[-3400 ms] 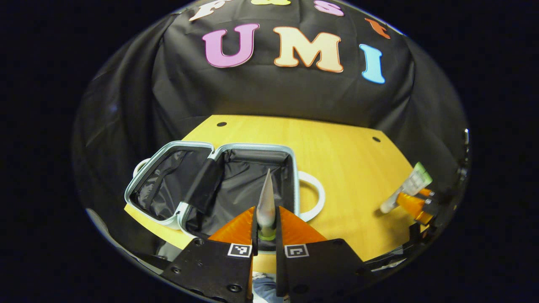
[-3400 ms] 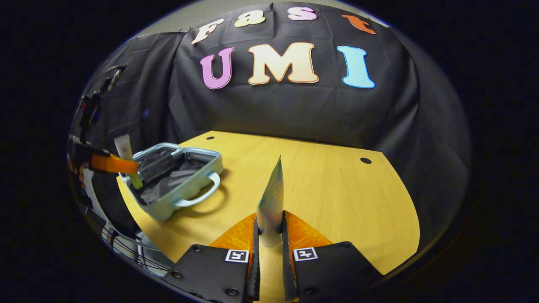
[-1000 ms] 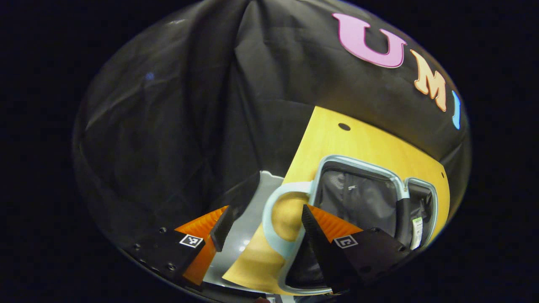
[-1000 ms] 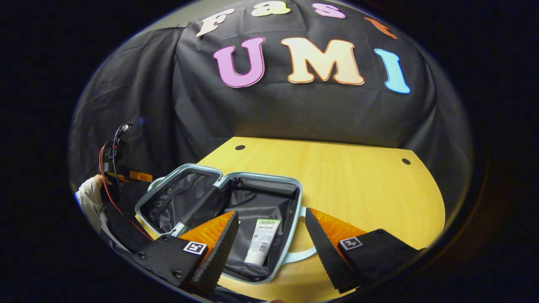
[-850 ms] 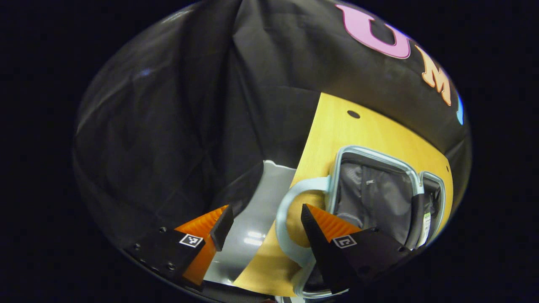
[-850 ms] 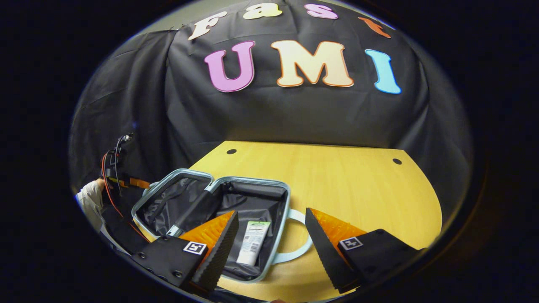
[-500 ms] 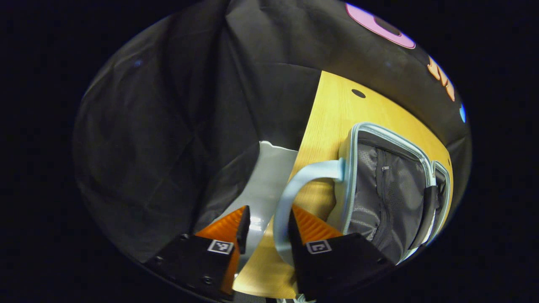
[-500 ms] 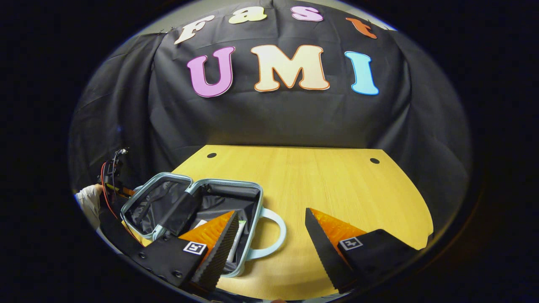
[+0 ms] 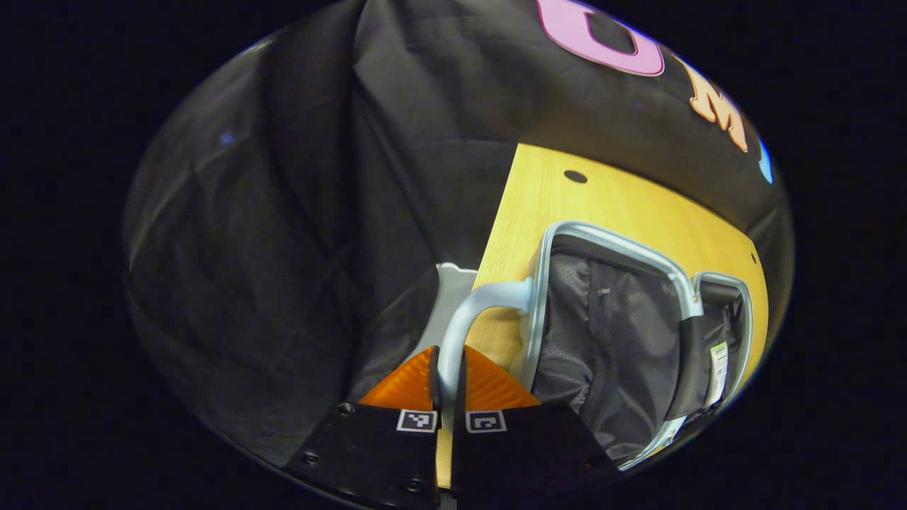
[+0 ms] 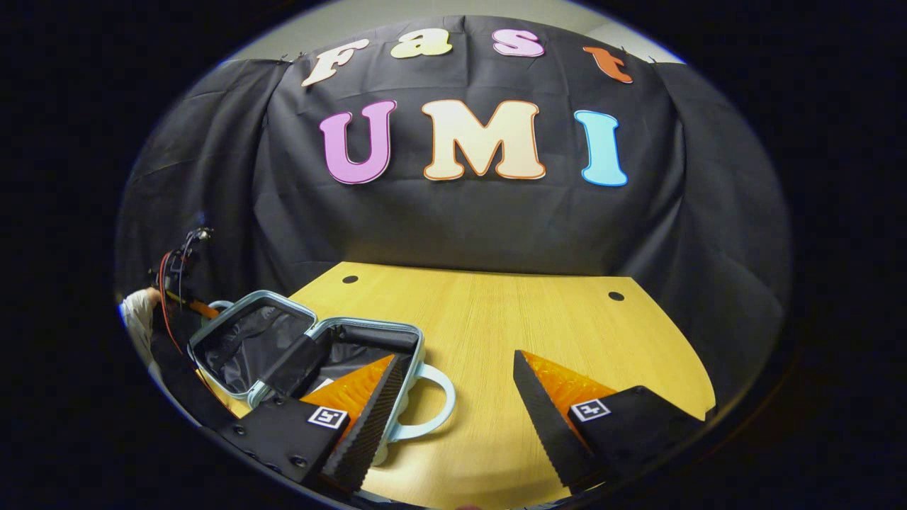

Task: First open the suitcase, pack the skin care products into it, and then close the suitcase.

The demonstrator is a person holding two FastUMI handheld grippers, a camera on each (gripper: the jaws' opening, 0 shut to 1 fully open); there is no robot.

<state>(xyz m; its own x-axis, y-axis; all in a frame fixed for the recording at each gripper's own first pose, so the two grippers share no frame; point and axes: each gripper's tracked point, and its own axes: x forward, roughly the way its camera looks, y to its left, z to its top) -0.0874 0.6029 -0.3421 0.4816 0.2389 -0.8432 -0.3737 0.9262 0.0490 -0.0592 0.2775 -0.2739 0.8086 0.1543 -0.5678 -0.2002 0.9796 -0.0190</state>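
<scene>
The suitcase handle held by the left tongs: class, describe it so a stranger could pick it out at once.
Start at the wooden table, then the open suitcase lying on it. On the half at the table's edge, a pale blue handle arches outward, and the left tongs are shut on it; the other handle is free.

Pale-blue suitcase (image 10: 249, 340) lies open flat at the tabletop's (image 10: 538, 333) front-left corner, dark lining up. A white tube (image 9: 717, 374) lies inside.
</scene>
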